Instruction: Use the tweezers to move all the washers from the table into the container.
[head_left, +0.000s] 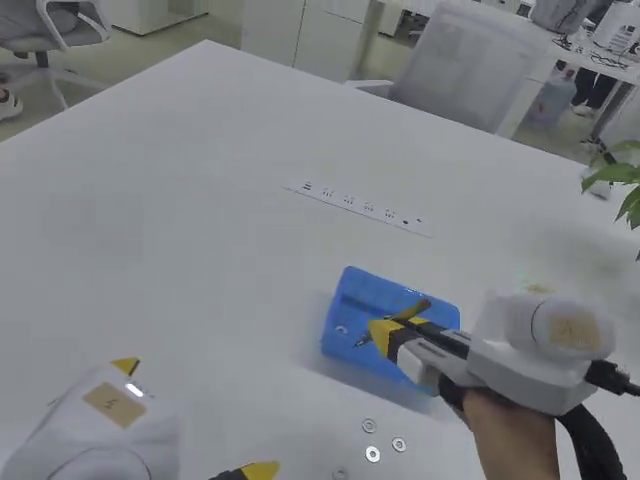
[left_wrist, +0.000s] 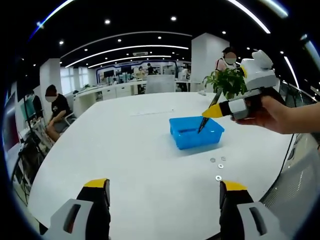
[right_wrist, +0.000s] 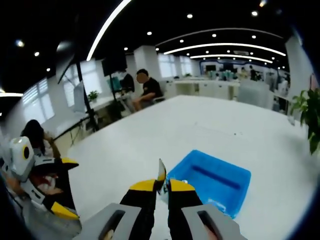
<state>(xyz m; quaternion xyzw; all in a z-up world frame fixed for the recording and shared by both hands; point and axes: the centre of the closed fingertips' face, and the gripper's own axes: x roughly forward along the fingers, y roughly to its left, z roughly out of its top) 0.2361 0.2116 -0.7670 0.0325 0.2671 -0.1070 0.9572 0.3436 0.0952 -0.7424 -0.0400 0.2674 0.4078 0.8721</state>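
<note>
right gripper (head_left: 385, 335) fingers pinch the tweezers (left_wrist: 205, 120) over the blue container (head_left: 352, 292), left gripper (left_wrist: 160, 190) fingers spread, empty; washers (head_left: 372, 455) on the bench (head_left: 200, 200) just beside it look light, flat, slippery: nip each by its rim.

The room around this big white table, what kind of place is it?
Most likely an open-plan office: rows of desks under long ceiling lights, a seated person nearby, and an office chair.

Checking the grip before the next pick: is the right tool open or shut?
Shut: the right tool has its jaws pressed together on the tweezers, whose tip pokes out between them.
</note>
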